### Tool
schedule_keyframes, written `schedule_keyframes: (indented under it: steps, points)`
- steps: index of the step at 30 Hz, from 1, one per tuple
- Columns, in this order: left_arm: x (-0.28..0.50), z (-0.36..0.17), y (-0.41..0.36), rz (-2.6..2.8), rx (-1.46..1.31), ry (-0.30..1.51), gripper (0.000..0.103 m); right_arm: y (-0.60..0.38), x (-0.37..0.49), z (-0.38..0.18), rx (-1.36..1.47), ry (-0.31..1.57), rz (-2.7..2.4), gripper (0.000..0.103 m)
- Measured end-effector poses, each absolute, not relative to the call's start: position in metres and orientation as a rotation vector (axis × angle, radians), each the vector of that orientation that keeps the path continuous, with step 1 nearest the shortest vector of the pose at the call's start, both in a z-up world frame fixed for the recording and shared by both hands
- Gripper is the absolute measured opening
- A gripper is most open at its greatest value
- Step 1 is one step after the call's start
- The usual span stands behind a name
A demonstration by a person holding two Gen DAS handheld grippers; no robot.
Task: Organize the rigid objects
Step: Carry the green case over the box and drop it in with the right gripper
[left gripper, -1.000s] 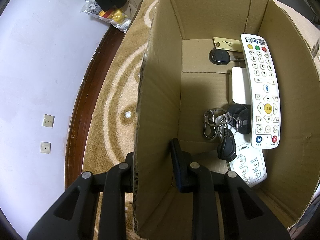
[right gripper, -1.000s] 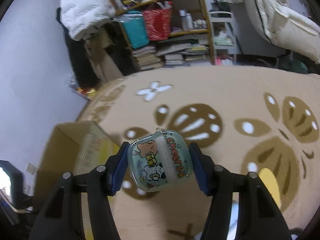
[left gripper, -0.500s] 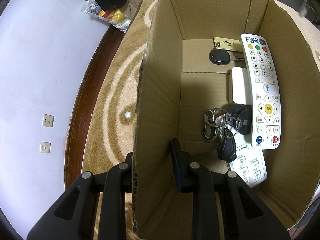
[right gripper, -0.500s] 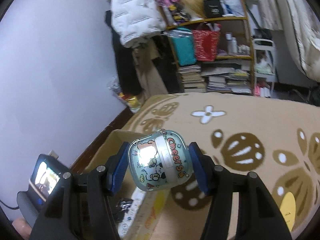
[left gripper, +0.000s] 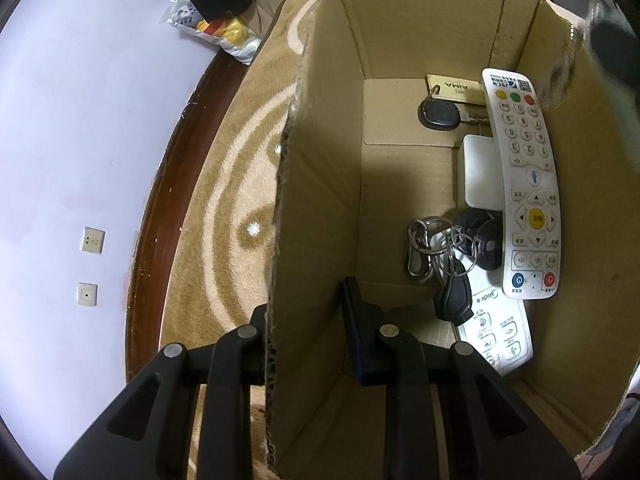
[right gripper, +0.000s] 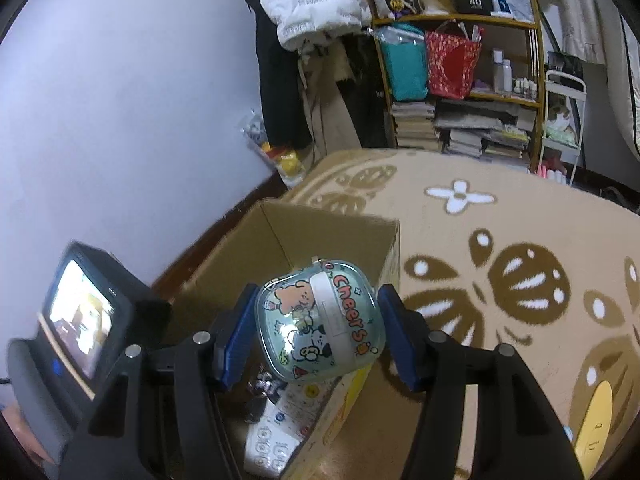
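Observation:
My left gripper (left gripper: 308, 312) is shut on the left wall of an open cardboard box (left gripper: 316, 208), one finger outside and one inside. In the box lie a long white remote (left gripper: 524, 176), a second white remote (left gripper: 496, 332), a bunch of keys with fobs (left gripper: 452, 256), a black fob with a gold tag (left gripper: 440, 112) and a white flat block (left gripper: 480, 172). My right gripper (right gripper: 318, 332) is shut on a teal cartoon case (right gripper: 320, 320) marked "Cheers" and holds it above the box (right gripper: 280, 248).
The box stands on a tan patterned rug (right gripper: 500, 260) next to a white wall (left gripper: 80, 120) with a dark wooden skirting (left gripper: 160, 200). A cluttered shelf (right gripper: 460, 80) and hanging coats are at the back. The left gripper's body with its lit screen (right gripper: 76, 316) is beside the box.
My right gripper has carried the teal case from over the rug to above the open box. My left gripper has kept its hold on the box wall.

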State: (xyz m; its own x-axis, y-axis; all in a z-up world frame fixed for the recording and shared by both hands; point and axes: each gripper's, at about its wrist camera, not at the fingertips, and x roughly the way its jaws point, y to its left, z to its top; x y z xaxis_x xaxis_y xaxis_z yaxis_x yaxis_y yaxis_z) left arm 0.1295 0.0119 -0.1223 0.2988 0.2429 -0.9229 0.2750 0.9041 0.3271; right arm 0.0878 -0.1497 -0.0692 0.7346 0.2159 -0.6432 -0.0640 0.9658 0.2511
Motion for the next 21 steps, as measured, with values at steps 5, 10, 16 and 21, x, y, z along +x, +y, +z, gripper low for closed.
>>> schedule_keyframes:
  steps: [5,10,16,21]
  points:
    - [0.130,-0.123,0.013,-0.027,0.470,1.283,0.023,-0.146,0.082,-0.062,0.194,0.697,0.153,0.064]
    - [0.131,-0.123,0.013,-0.024,0.471,1.281,0.023,-0.148,0.074,-0.055,0.159,0.703,0.091,0.083]
    - [0.130,-0.119,0.015,-0.022,0.470,1.277,0.023,-0.167,0.058,-0.054,0.177,0.700,-0.023,0.100]
    - [0.131,-0.118,0.016,-0.023,0.460,1.279,0.023,-0.186,0.048,-0.061,0.193,0.732,-0.107,0.103]
